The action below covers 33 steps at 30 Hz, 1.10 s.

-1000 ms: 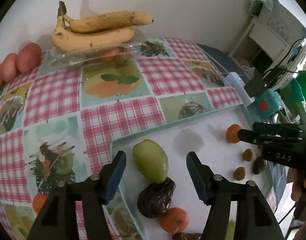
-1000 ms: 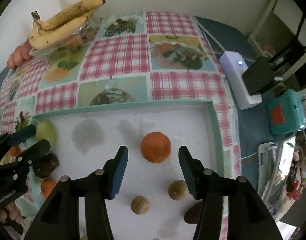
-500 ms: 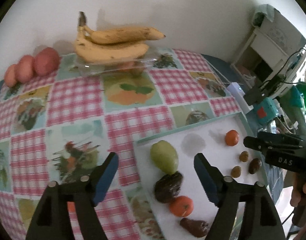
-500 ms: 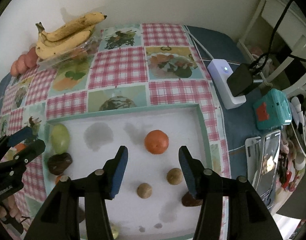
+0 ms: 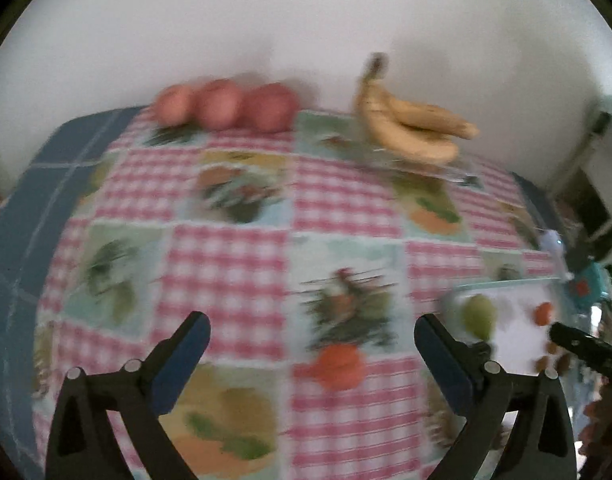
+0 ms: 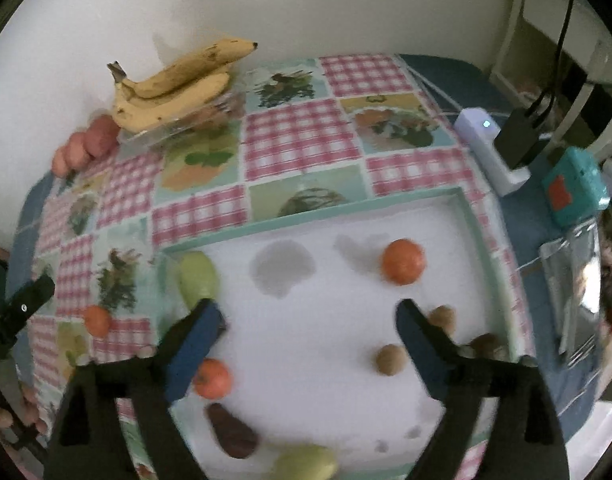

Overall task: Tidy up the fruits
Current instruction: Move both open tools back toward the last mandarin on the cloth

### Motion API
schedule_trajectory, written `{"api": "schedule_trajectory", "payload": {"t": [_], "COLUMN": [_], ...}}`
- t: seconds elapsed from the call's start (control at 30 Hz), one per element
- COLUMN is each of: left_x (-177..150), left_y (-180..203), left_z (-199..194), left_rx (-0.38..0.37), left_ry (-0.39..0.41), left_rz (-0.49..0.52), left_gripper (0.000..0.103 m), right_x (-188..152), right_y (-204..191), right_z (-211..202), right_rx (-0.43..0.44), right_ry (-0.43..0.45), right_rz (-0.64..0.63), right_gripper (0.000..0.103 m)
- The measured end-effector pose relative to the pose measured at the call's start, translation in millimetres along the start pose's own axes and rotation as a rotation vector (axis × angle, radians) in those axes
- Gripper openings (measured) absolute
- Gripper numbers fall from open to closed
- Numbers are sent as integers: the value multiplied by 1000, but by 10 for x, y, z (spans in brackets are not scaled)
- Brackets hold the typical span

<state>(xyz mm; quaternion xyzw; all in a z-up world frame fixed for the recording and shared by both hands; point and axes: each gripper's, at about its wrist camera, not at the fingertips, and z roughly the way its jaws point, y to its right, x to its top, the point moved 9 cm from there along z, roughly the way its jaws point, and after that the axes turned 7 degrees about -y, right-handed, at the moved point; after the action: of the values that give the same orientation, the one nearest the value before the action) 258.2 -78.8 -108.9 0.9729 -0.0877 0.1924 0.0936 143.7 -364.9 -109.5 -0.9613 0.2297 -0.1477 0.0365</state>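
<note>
Since a second ago the left wrist view has been swung off the tray [image 6: 471, 216] and over the patterned tablecloth [image 5: 234, 264], and the green fruit that sat between its fingers is now left far to the right. The left gripper [image 5: 311, 354] is seen with its jaws opening wide and nothing between them; an orange fruit [image 5: 339, 366] on the cloth lies just ahead, probably the next pick. The right gripper [image 6: 309, 334] is likewise opening over bare white tray floor, empty. Around it the sorted pieces lie apart: an orange [image 6: 403, 261] beyond, brown nuts [image 6: 390, 359] beside the right finger, a green fruit [image 6: 198, 279] at the left rim. Bananas [image 6: 174, 84] and red fruits [image 5: 226, 106] are kept by the wall, untouched.
</note>
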Motion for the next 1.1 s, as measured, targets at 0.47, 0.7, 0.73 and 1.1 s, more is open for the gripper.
{"api": "schedule_trajectory", "payload": {"t": [0.47, 0.7, 0.73, 1.1], "left_x": [-372, -400, -405, -366], "left_y": [-739, -859, -848, -406], "left_z": [-198, 2, 45, 325], "left_rx": [42, 105, 99, 85], "left_ry": [20, -27, -35, -57], "left_rz": [-135, -151, -157, -131], "left_gripper": [103, 103, 103, 103], "right_x": [-417, -478, -457, -450], "right_y": [-883, -1057, -1021, -547], "right_z": [-14, 84, 86, 287], "right_rx": [39, 37, 44, -37], "right_ry": [127, 122, 121, 45], "right_rz": [-4, -72, -57, -3], "right_gripper": [93, 93, 93, 93]}}
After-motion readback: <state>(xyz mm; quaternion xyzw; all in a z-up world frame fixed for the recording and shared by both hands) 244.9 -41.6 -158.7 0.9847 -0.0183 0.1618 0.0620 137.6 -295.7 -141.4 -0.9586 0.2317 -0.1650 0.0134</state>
